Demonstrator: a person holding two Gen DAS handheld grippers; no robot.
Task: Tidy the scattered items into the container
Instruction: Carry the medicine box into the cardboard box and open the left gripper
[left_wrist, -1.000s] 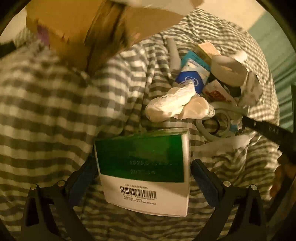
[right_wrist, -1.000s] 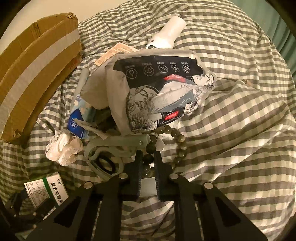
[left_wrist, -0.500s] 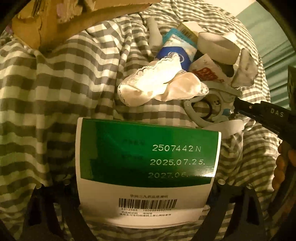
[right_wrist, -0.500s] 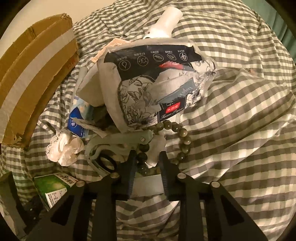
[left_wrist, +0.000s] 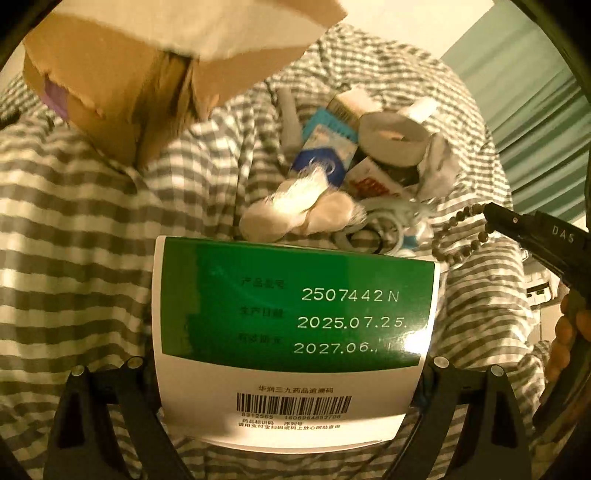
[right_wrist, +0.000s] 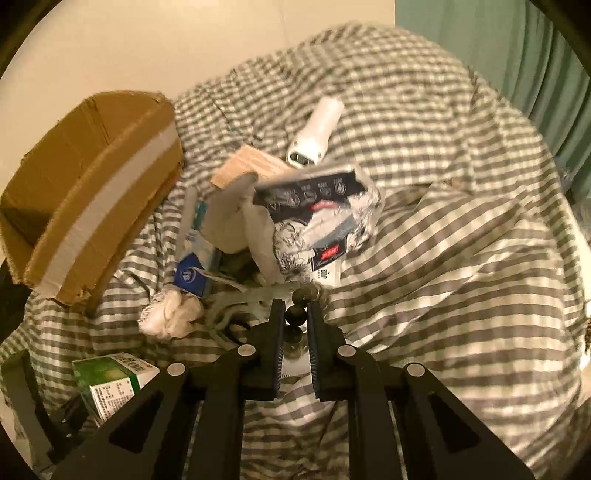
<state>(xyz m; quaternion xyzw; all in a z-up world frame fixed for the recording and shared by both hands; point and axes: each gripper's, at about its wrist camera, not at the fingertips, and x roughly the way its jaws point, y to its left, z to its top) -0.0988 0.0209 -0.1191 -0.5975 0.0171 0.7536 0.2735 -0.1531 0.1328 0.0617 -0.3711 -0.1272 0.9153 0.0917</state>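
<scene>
My left gripper (left_wrist: 291, 365) is shut on a green and white medicine box (left_wrist: 295, 332), held above the checked bedding; the box also shows in the right wrist view (right_wrist: 110, 380). My right gripper (right_wrist: 295, 314) is shut on a string of dark beads (right_wrist: 299, 314), lifted off the bed; the beads hang from its tip in the left wrist view (left_wrist: 461, 236). The open cardboard box (right_wrist: 85, 206) stands at the left, also in the left wrist view (left_wrist: 147, 85). A pile lies between: a white lace cloth (right_wrist: 170, 314), grey scissors (right_wrist: 240, 306), a blue packet (right_wrist: 192, 273), a tissue pack (right_wrist: 321, 221).
A white tube-shaped device (right_wrist: 317, 133) lies beyond the pile on the grey checked duvet (right_wrist: 443, 258). A wooden block (right_wrist: 247, 166) sits behind the tissue pack. A green curtain (right_wrist: 498, 55) hangs at the far right, and a pale wall stands behind the bed.
My right gripper has closed on the beads and lifted them off the bed. My left gripper has risen with the medicine box, and the cardboard box now looms closer ahead.
</scene>
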